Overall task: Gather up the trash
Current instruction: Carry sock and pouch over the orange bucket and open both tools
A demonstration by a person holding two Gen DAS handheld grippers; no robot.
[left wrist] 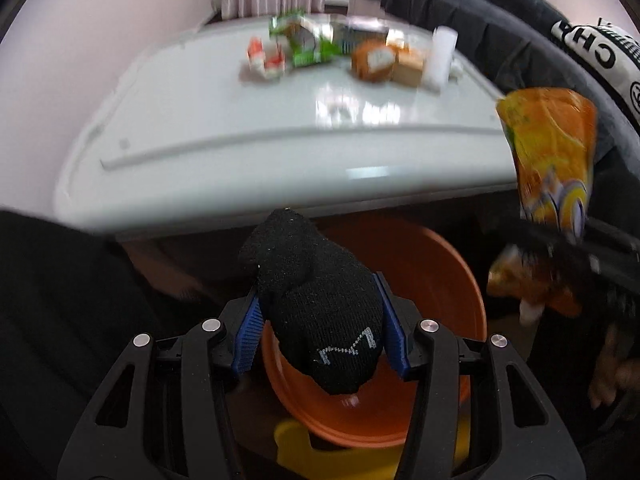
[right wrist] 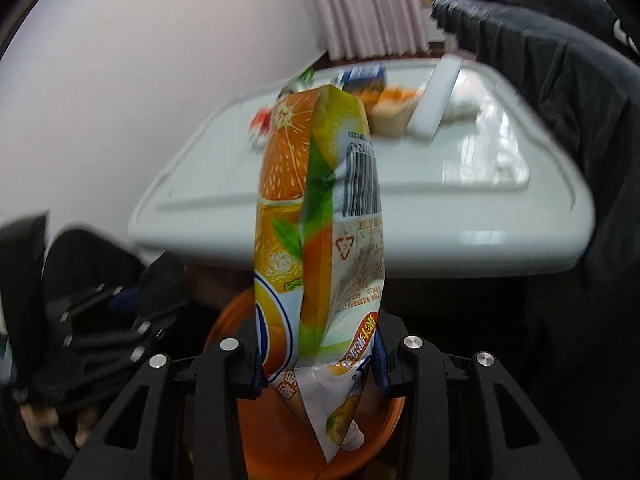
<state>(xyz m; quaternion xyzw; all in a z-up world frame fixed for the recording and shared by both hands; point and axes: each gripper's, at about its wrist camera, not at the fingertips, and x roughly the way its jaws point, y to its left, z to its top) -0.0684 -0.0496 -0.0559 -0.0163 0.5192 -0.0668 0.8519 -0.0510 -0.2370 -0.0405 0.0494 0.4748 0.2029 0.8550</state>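
My left gripper (left wrist: pixel 318 308) is shut on a rolled black sock (left wrist: pixel 312 280), its blue pads pressing both sides. It hangs over an orange basin (left wrist: pixel 440 280) below the table edge. To the right my right gripper (left wrist: pixel 568 240) shows blurred, with an orange juice pouch (left wrist: pixel 552 152) in it. In the right wrist view that gripper (right wrist: pixel 318 360) is shut on the lower part of the crumpled pouch (right wrist: pixel 320 220), whose spout points down into the basin (right wrist: pixel 224 320). My left gripper (right wrist: pixel 128 300) appears blurred at the left.
A white table (left wrist: pixel 240 140) carries several scraps at its far side: red-and-white packs (left wrist: pixel 264 60), green wrappers (left wrist: pixel 308 40), brown bread packets (left wrist: pixel 376 60) and a white cylinder (left wrist: pixel 440 56). A dark sleeve (left wrist: pixel 480 12) arches across the upper right. Something yellow (left wrist: pixel 320 456) lies under the basin.
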